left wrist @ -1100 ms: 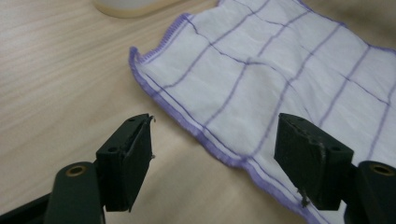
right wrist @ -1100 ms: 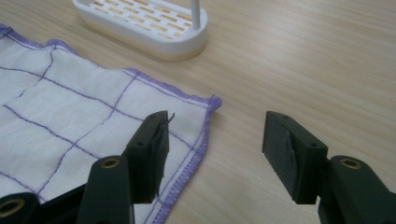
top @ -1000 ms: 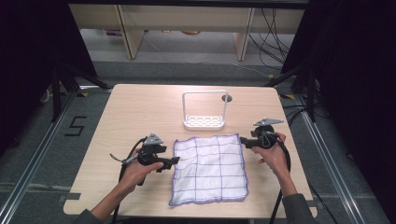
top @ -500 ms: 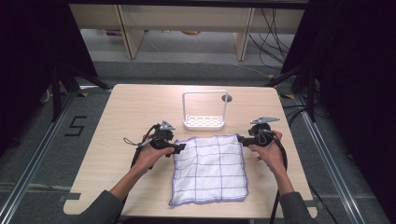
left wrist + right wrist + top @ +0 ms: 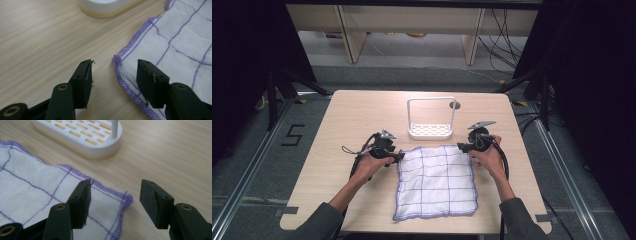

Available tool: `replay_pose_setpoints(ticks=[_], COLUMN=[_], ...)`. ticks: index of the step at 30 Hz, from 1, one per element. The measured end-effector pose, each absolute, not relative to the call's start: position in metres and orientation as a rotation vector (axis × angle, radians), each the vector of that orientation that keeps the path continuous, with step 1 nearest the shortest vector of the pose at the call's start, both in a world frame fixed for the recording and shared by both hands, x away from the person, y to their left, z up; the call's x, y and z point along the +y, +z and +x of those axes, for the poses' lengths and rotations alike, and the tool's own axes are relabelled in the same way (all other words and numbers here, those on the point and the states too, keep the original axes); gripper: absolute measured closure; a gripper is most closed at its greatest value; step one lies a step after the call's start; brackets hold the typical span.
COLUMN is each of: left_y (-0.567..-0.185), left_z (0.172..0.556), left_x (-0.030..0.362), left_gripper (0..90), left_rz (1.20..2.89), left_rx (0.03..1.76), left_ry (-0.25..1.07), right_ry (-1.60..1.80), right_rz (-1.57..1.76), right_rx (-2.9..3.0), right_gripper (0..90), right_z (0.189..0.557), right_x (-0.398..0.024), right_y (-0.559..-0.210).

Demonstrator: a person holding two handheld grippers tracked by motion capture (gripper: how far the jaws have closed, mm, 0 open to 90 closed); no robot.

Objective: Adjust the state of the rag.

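Note:
A white cloth (image 5: 435, 181) with a purple grid and purple hem lies flat on the wooden table (image 5: 357, 115). My left gripper (image 5: 399, 156) is at the cloth's far left corner. In the left gripper view the gripper (image 5: 113, 75) is open, one jaw over bare wood and the other over the cloth (image 5: 180, 42). Its jaws have just been closing, and the corner lies between them untouched. My right gripper (image 5: 460, 147) is at the far right corner. It (image 5: 115, 195) stands open astride that corner of the cloth (image 5: 32, 187).
A white slotted rack (image 5: 431, 131) with a tall loop handle stands just beyond the cloth's far edge, close to both grippers (image 5: 105, 7) (image 5: 82, 137). A small round hole (image 5: 455, 105) sits in the table behind it. Bare wood extends left and right of the cloth.
My left gripper moved away from me along the cloth's left edge to its far corner, and its jaws narrowed. My right gripper shifted left and down onto the far right corner.

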State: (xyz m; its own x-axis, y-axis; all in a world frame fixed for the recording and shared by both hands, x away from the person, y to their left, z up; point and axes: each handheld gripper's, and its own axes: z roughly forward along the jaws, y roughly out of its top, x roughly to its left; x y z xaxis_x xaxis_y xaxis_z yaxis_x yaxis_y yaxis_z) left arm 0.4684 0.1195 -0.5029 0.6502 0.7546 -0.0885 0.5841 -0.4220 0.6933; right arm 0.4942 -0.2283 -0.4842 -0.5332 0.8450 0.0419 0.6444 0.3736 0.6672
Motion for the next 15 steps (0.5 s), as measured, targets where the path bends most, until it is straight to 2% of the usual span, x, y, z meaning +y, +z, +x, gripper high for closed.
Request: replay_pose_setpoints(ticks=[2,8,11,15], left_y=[-0.5037,-0.5049,-0.5035,-0.5031], left_z=[0.4690,0.4691,0.4679,0.4677], left_x=[0.1167,0.1110,0.1115,0.1136], left_gripper=[52.5,80.2,85.2,86.7], left_rz=[2.155,2.165,2.161,2.155], left_rx=[1.016,0.935,0.926,0.915], left_ry=[0.314,0.319,0.328,0.333], right_ry=[0.908,0.876,0.878,0.880], right_rz=[1.294,1.327,1.350,1.356], right_rx=[2.344,2.365,2.361,2.370], right_gripper=[44.3,49.4,53.0,61.7], right_z=[0.4963,0.4971,0.4974,0.4995], right_x=[-0.2264,-0.2255,-0.2271,-0.2313], right_y=[-0.4845,-0.4853,-0.4865,-0.4915])
